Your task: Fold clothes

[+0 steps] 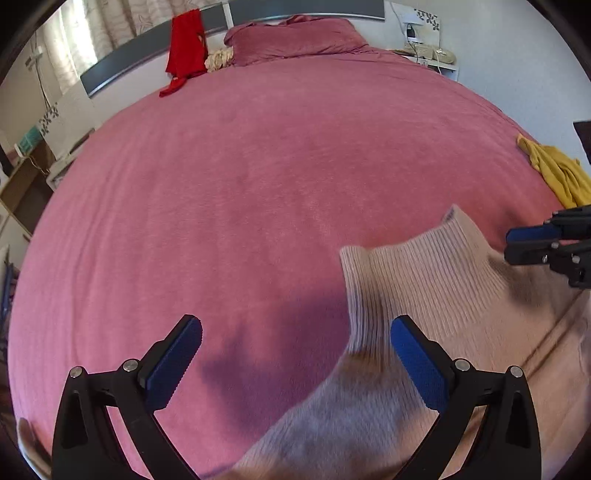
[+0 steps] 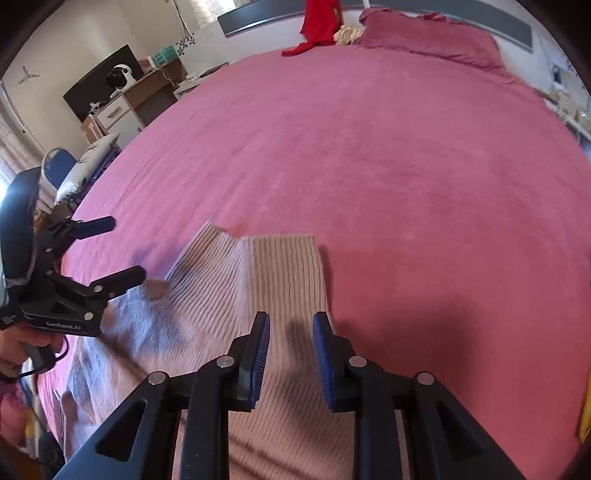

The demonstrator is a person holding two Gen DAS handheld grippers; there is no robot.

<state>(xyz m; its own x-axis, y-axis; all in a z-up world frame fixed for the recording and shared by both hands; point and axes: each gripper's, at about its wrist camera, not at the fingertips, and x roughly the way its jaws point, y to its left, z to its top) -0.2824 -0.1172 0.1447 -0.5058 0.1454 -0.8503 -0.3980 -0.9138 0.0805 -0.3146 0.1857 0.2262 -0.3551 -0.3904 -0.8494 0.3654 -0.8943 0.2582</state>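
Right wrist view: the right hand-held gripper [image 2: 290, 325] hung slightly parted above the pale pink ribbed knit sweater [image 2: 266, 280], nothing clamped; the left hand-held gripper [image 1: 295, 332] gaped wide beside it on the pink bed [image 1: 258, 166].

Left wrist view: sits behind the left gripper [image 1: 295, 365], angled down over the bed [image 1: 258, 184] toward the headboard [image 1: 122, 70], close above the sweater [image 1: 424, 280].
Right wrist view: same tilt and heading behind the right gripper [image 2: 291, 362].
Shared: bed, sweater, red cloth [image 2: 319, 22], pillow [image 2: 432, 37]. Each view catches the other gripper at its edge.
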